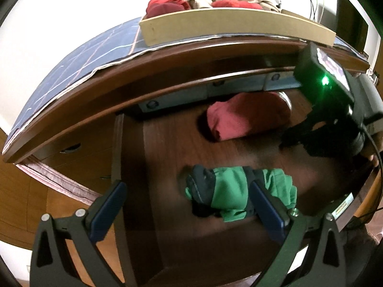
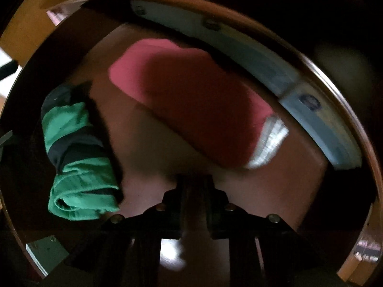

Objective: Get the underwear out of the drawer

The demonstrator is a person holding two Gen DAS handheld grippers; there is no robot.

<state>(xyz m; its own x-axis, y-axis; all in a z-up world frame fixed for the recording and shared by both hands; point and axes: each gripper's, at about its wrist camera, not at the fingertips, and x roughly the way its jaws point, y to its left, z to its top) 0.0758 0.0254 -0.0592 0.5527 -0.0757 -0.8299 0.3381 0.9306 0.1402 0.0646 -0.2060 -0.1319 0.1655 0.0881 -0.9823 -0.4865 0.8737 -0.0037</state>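
Note:
An open wooden drawer [image 1: 167, 148] holds two folded pieces of underwear. A green and dark one [image 1: 229, 191] lies near the front; it also shows at the left of the right wrist view [image 2: 76, 157]. A red one [image 1: 246, 116] with a white waistband lies further back, also in the right wrist view [image 2: 196, 105]. My left gripper [image 1: 189, 186] is open above the drawer's front left, its right finger [image 1: 265, 205] over the green piece. My right gripper [image 2: 195, 186] is shut and empty, inside the drawer just in front of the red piece; it shows in the left view [image 1: 294, 141].
On the dresser top, a blue checked cloth [image 1: 91, 55] carries a cardboard tray [image 1: 215, 24] with red and beige clothes. Light blue rails [image 2: 287, 76] line the drawer's back. A dark monitor [image 1: 349, 19] stands at the far right.

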